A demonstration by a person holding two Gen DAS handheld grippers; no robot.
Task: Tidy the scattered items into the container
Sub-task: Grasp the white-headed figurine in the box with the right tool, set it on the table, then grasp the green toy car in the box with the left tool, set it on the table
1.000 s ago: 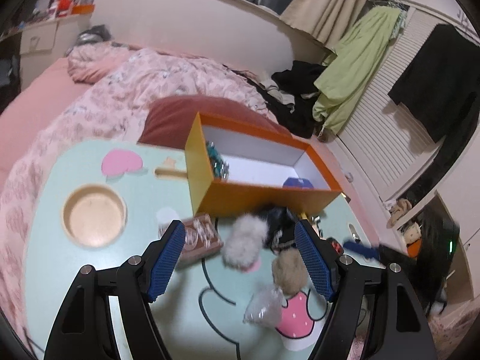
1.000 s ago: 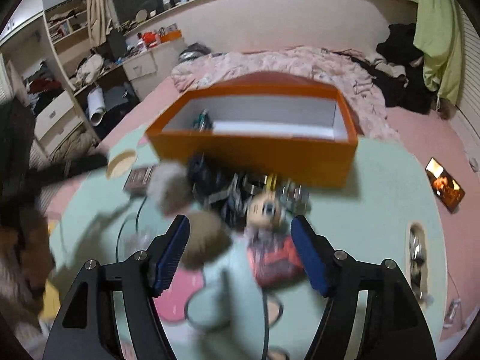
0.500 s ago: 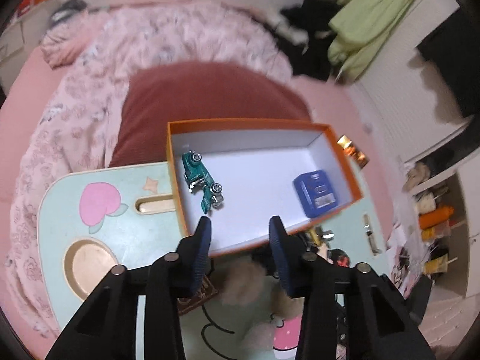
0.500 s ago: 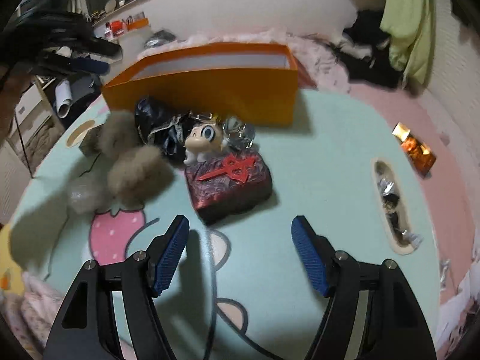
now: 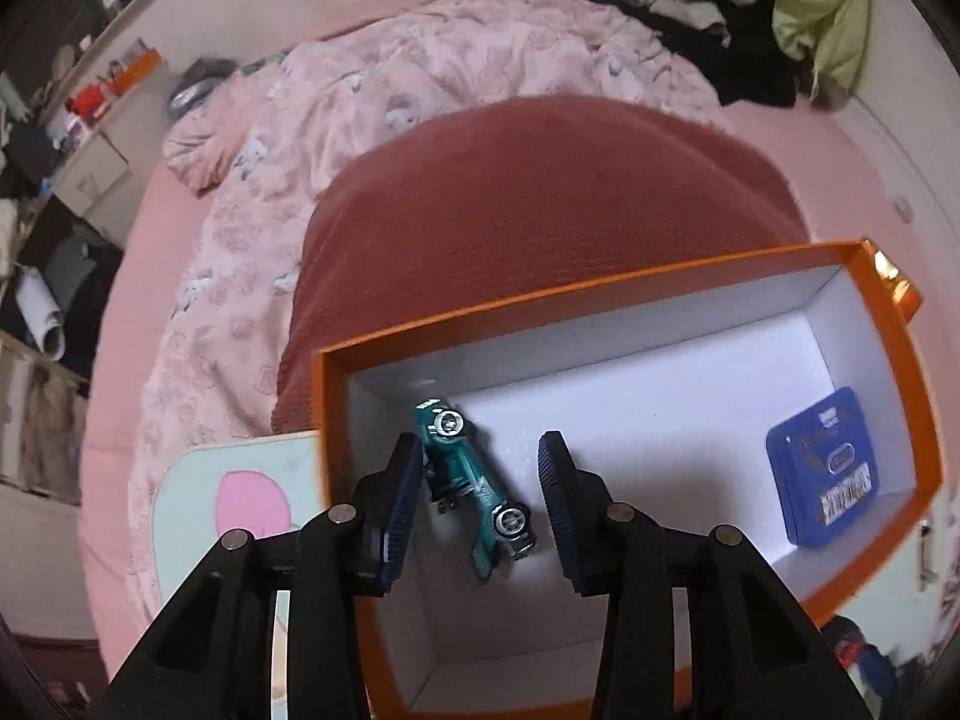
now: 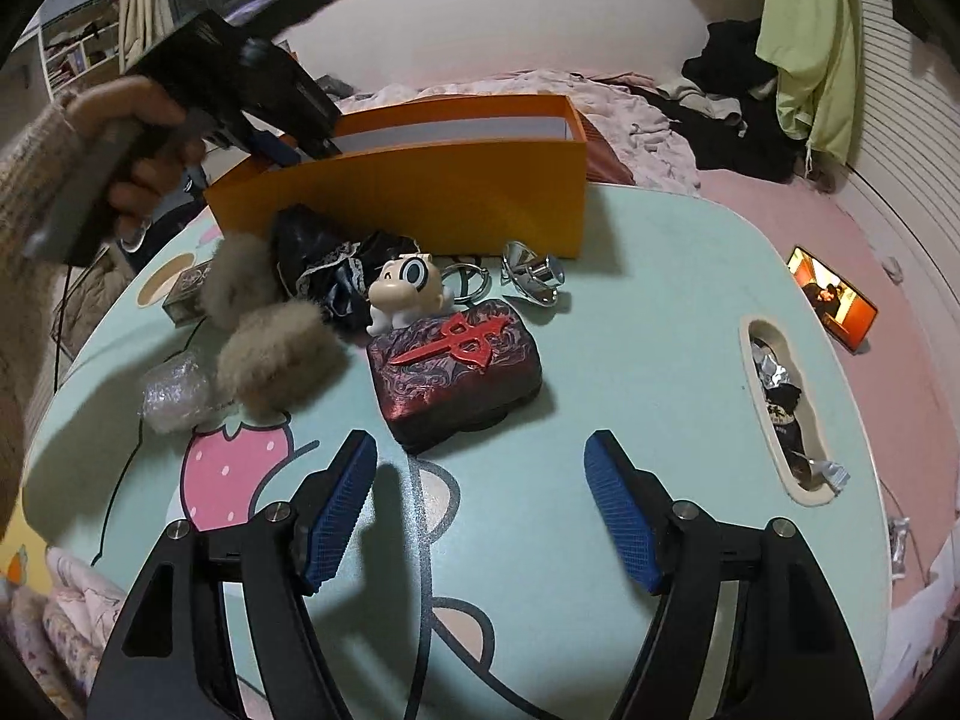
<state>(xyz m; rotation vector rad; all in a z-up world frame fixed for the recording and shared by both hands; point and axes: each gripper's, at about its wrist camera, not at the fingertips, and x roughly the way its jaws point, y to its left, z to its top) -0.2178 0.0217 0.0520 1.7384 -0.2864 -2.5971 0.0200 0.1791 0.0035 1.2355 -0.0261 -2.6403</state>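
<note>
The orange box (image 5: 630,288) with a white inside holds a teal toy car (image 5: 474,492) lying on its side and a blue tin (image 5: 825,468). My left gripper (image 5: 477,480) is open above the box's left end, its fingers either side of the car, and holds nothing. From the right wrist view it reaches over the box (image 6: 420,180). My right gripper (image 6: 480,504) is open and empty above the table, just short of a dark red case (image 6: 456,366). Beyond lie two fur pompoms (image 6: 276,360), a white figurine (image 6: 405,294), black lace cloth (image 6: 330,258) and a chrome cup (image 6: 534,276).
The mint table (image 6: 648,324) has a side slot (image 6: 786,408) full of wrappers. A clear plastic wad (image 6: 171,393) and a small brown box (image 6: 189,294) lie at the left. A phone (image 6: 834,300) lies on the pink floor. A red cushion (image 5: 540,210) and pink quilt lie behind the box.
My left gripper rose from the table items and moved over the box, narrowing its opening. My right gripper pulled back from the pile and steadied before the red case.
</note>
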